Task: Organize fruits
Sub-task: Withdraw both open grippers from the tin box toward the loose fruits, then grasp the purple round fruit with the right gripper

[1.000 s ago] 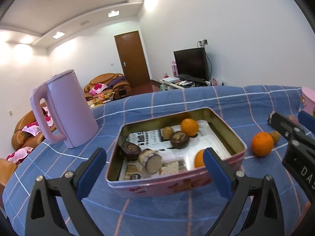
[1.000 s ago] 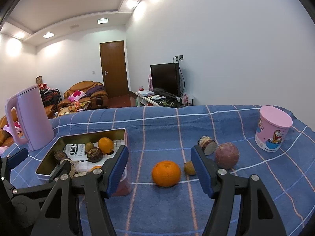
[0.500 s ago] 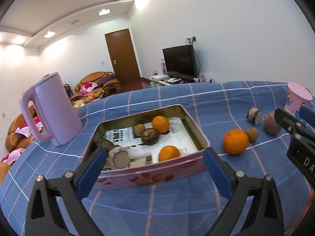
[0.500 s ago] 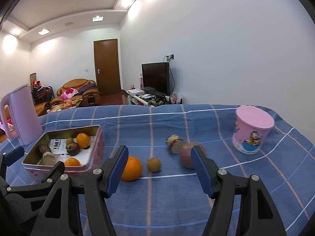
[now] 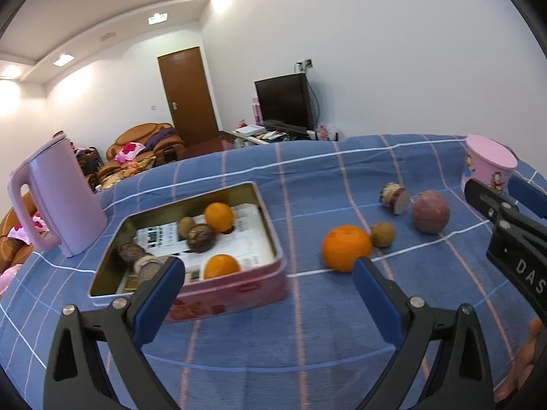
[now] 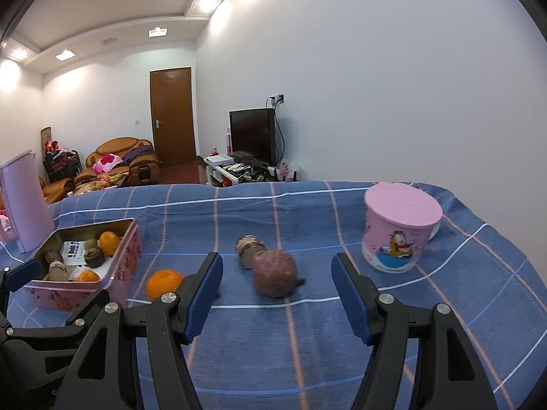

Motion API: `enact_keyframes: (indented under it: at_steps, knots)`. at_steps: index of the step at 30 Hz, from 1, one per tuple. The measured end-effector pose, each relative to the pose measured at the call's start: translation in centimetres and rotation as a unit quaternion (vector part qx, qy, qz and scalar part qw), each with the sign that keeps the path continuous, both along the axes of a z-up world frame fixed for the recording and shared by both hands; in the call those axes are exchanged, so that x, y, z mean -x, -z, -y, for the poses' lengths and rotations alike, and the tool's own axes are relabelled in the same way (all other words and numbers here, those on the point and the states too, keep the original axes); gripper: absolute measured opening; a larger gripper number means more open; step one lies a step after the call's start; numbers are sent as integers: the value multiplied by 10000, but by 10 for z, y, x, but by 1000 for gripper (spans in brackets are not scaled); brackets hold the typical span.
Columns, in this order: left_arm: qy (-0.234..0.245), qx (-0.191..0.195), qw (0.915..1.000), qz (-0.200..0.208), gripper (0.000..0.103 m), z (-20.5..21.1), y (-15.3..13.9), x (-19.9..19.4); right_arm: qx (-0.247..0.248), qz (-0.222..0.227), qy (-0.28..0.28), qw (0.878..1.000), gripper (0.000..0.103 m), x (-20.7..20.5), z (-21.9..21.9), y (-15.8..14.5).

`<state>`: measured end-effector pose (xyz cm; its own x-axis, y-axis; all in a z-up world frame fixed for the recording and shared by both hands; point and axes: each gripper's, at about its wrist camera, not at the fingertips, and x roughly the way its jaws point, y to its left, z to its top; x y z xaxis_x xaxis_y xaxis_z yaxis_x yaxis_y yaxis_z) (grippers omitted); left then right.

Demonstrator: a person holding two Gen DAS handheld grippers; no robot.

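An open pink tin (image 5: 273,239) lined with newspaper holds two oranges (image 5: 218,217) and several dark fruits. To its right on the blue checked cloth lie a loose orange (image 5: 346,252), a small brown kiwi (image 5: 383,235), a round purple-red fruit (image 5: 430,211) and a cut brown fruit (image 5: 395,197). My left gripper (image 5: 266,270) is open and holds nothing, near the tin's front right corner. My right gripper (image 6: 277,266) is open too, with the purple-red fruit (image 6: 273,276) just beyond its fingers, and the orange (image 6: 164,283) and tin (image 6: 126,259) to its left.
A pink kettle (image 5: 58,201) stands left of the tin. A lidded pink cartoon cup (image 6: 400,232) stands at the right, near the table's edge. Bare cloth lies in front of the fruits. Sofas, a door and a television stand beyond the table.
Both grippers have moved right across the table. The tin has slid left in both views, and the loose fruits now sit nearer the middle. Jaws are unchanged.
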<state>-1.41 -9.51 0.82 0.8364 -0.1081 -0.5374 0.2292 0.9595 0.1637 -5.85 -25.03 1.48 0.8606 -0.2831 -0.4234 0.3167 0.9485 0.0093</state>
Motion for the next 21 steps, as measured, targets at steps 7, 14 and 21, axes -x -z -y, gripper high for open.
enact_keyframes:
  at_steps: [7,14,21]
  knots:
    - [179,101,9995,-228,101,20,2,-2,-43,-37,213,9998,68,4,28,1]
    - [376,106,9987,-337,101,45,3,-2,-50,-83,384,9992,68,8,49,0]
    - [518,144,9980,-340,101,64,-1,-4,-11,-89,547,9985,68,12,66,1]
